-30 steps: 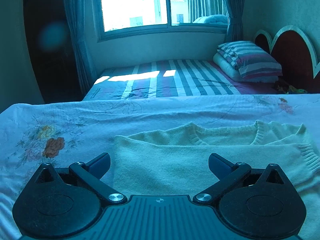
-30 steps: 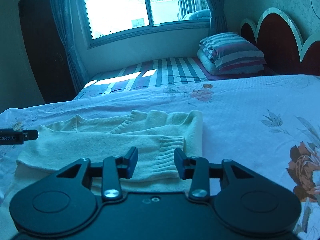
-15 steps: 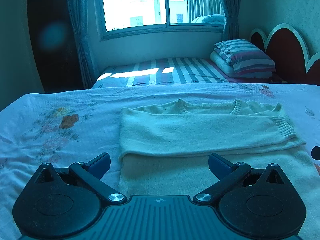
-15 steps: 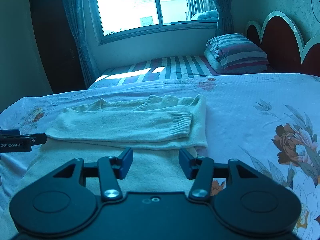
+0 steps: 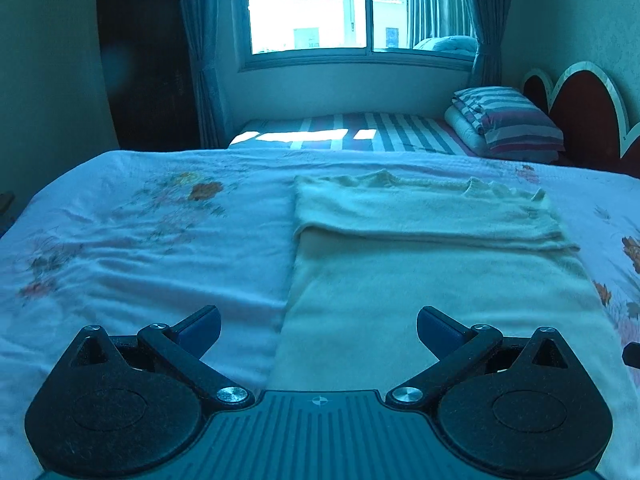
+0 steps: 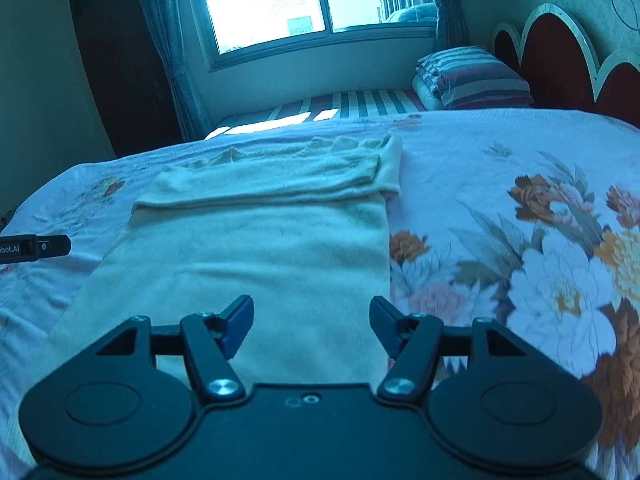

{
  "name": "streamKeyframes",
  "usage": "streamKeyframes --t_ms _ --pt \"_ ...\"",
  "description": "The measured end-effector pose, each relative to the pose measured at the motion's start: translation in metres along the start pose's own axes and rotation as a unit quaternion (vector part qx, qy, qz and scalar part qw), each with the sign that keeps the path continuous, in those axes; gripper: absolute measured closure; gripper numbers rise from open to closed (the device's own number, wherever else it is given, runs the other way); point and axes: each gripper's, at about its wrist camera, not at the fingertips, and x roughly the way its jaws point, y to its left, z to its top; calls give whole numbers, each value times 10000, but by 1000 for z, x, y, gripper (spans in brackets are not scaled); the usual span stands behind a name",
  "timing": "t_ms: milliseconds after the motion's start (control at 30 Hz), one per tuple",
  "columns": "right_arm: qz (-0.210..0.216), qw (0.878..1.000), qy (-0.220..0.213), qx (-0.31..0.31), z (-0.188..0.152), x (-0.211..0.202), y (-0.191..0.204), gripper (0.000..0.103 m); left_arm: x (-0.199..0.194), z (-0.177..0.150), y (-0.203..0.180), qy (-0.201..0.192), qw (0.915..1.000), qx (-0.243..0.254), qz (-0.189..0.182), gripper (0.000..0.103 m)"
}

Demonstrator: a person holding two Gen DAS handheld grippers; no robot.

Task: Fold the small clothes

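Note:
A cream knitted sweater [image 5: 432, 276] lies flat on the floral bedsheet [image 5: 140, 248], its sleeves folded across the chest at the far end, collar towards the window. My left gripper [image 5: 318, 326] hovers open over the sweater's near left edge, nothing between its fingers. In the right wrist view the same sweater [image 6: 256, 252] stretches ahead. My right gripper [image 6: 312, 326] hangs above its near right edge, jaws opening and empty. The tip of the left gripper [image 6: 36, 247] shows at the left edge of that view.
A second bed with a striped sheet [image 5: 360, 132] and stacked striped pillows [image 5: 508, 120] stands beyond, under a bright window [image 5: 320, 4]. A red scalloped headboard [image 6: 560, 56] is on the right, a dark wardrobe [image 6: 120, 60] on the left.
Both grippers have drawn back from the folded sleeves towards the sweater's near hem, so more of its body shows. The right gripper's jaws have spread wider. The sweater has stayed put.

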Motion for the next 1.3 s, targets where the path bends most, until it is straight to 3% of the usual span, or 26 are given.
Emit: streamKeyframes --t_ms 200,600,733,967,1300 --pt "-46 9998 193 24 -46 -37 10 39 -33 -68 29 565 9980 108 276 0" --pt "-486 9968 409 481 -120 -93 18 39 -64 -139 67 916 9953 -303 -65 0" --pt "-412 9918 424 1131 -134 -100 8 39 -62 -147 64 995 9937 -416 -305 0" --pt "-182 9904 338 1327 -143 -107 8 39 -69 -154 50 961 9921 -441 -681 0" --pt "155 9829 362 1799 -138 -94 4 63 -68 -147 37 1086 9887 -605 -840 0"
